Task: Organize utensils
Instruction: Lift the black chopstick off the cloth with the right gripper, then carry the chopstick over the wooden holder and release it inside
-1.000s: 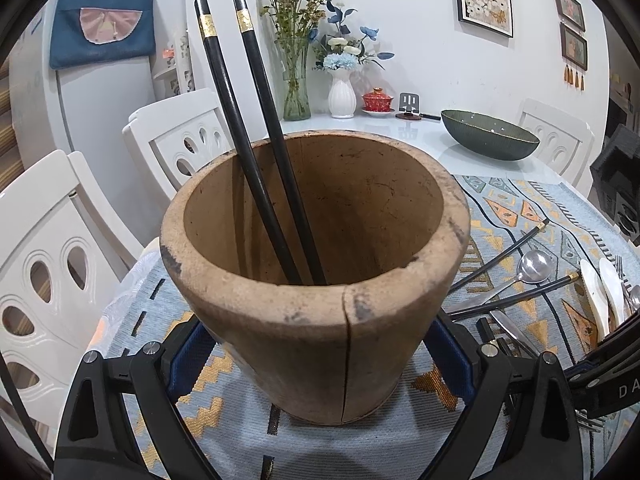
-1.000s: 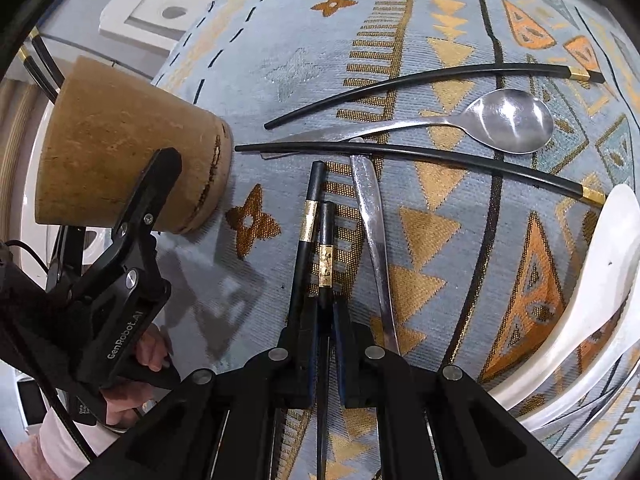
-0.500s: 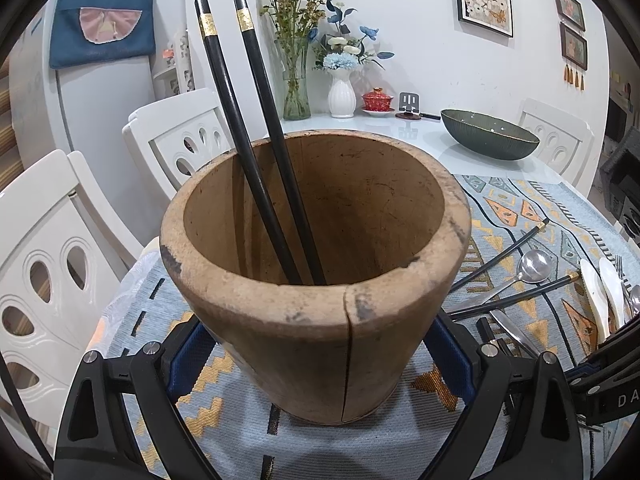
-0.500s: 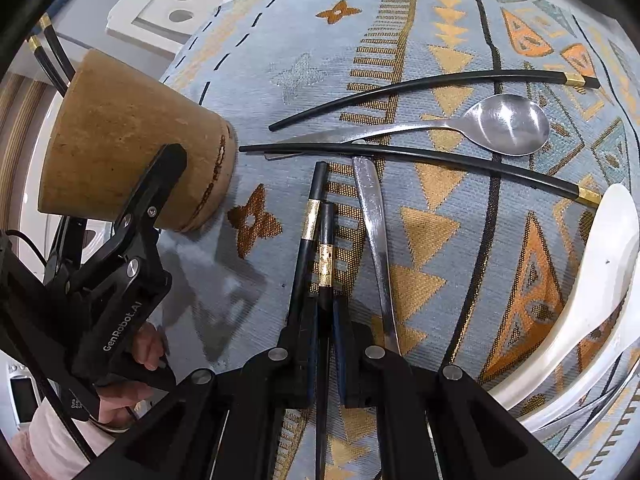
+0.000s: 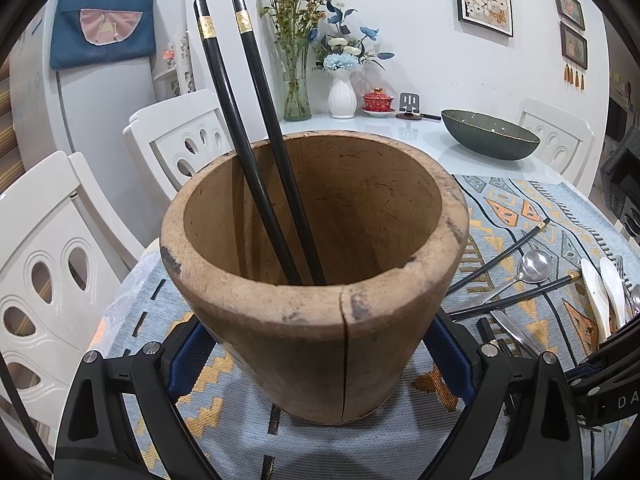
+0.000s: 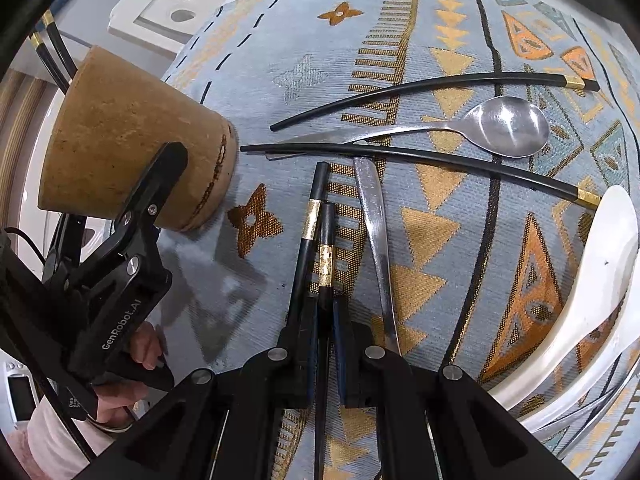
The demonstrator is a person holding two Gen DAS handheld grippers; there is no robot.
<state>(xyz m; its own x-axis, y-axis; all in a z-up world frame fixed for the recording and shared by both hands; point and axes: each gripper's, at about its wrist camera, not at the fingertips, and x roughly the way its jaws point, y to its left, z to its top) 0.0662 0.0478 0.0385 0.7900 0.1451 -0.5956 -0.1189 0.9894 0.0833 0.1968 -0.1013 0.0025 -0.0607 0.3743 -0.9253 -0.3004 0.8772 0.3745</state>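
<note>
**Holder clamped left, chopsticks pinched right**

While your left hand-held gripper (image 5: pixel 316 356) clamps the wooden utensil holder (image 5: pixel 316 280) by its lower wall, blue pads pressed on both sides, the holder stands upright on the patterned cloth (image 5: pixel 520 208) covering the surface. Two black chopsticks (image 5: pixel 256 128) with gold bands lean inside it, tops tilted away to the left.

Your right hand-held gripper (image 6: pixel 326 344) points steeply down at the cloth, its fingers closed tight on a pair of black chopsticks (image 6: pixel 320 240), gold bands just ahead of the pads. Whether their far ends touch the cloth I cannot tell.

Just right of that pair lies a metal handle (image 6: pixel 376 240). Beyond: a steel spoon (image 6: pixel 508 126) lying between two loose black chopsticks (image 6: pixel 432 84), all flat on the cloth. White spoons (image 6: pixel 592 280) sit at the right edge. The holder is left of all these, near the nearer chopstick's tip.
</note>
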